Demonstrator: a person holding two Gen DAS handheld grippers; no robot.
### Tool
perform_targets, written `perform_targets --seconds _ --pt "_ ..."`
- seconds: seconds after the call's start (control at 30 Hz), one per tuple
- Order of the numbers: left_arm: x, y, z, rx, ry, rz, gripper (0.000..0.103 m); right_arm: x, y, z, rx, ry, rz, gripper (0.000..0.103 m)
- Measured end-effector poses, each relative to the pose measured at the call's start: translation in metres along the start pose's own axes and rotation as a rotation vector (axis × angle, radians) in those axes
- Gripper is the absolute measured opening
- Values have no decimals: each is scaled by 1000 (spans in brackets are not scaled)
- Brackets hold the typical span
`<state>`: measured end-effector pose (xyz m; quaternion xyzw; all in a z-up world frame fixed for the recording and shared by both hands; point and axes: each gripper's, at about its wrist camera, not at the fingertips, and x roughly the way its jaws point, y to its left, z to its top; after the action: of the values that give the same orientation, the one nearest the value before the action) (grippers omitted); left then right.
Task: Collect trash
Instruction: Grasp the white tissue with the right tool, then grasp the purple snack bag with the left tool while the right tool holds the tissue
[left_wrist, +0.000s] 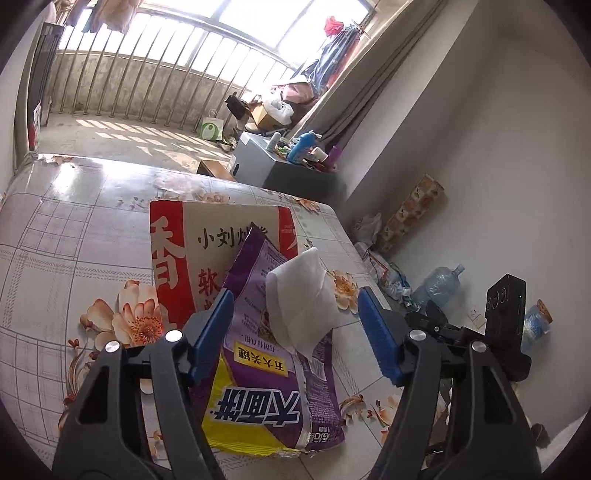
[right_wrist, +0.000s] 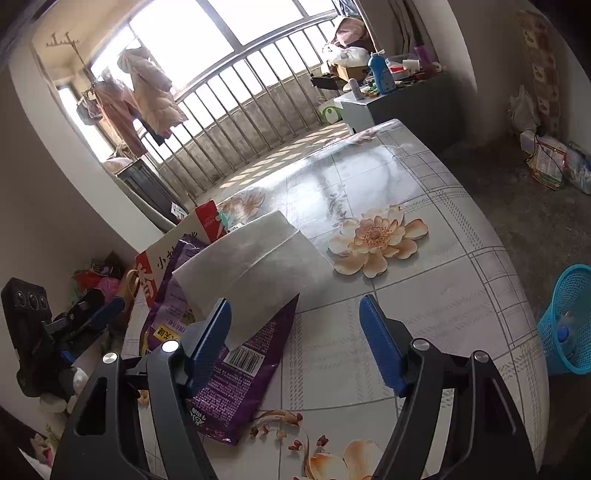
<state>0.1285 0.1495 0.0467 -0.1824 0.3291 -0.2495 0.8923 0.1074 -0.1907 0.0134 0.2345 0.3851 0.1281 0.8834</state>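
Glossy flower-printed oilcloth covers the table (right_wrist: 424, 295). Near its left edge, a folded white tissue (left_wrist: 303, 302) lies on a crinkled purple snack bag (left_wrist: 266, 387), itself overlapping a flat red-and-cream paper bag (left_wrist: 173, 266). The left gripper (left_wrist: 295, 332) is held part-open astride bag and tissue; the right gripper (right_wrist: 295, 332) stands part-open, empty. A pinch on the limp tissue is judged next; a blue mesh basket (right_wrist: 565, 321) waits off the right edge.

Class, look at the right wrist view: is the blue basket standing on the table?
No. The blue basket stands on the floor beyond the edge of the table, which holds the purple bag and the white tissue.
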Motion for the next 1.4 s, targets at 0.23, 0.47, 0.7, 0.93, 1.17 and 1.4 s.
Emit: perform_targets --seconds 0.23,0.47,0.7,0.93,1.17,1.4 --pt "56 -10 18 59 107 84 41 25 -5 3 81 66 62 50" --pt "95 0 13 62 185 136 17 37 -2 6 95 95 104 49" --pt "96 -3 -3 67 210 84 0 49 -6 8 138 133 136 49" --pt "100 -27 -43 67 335 -31 0 41 -18 1 167 141 95 49" --pt "103 -54 -93 39 444 -140 0 16 -41 -15 208 160 39 49" --pt "103 -69 -110 37 462 -215 0 17 -62 -40 281 243 18 53"
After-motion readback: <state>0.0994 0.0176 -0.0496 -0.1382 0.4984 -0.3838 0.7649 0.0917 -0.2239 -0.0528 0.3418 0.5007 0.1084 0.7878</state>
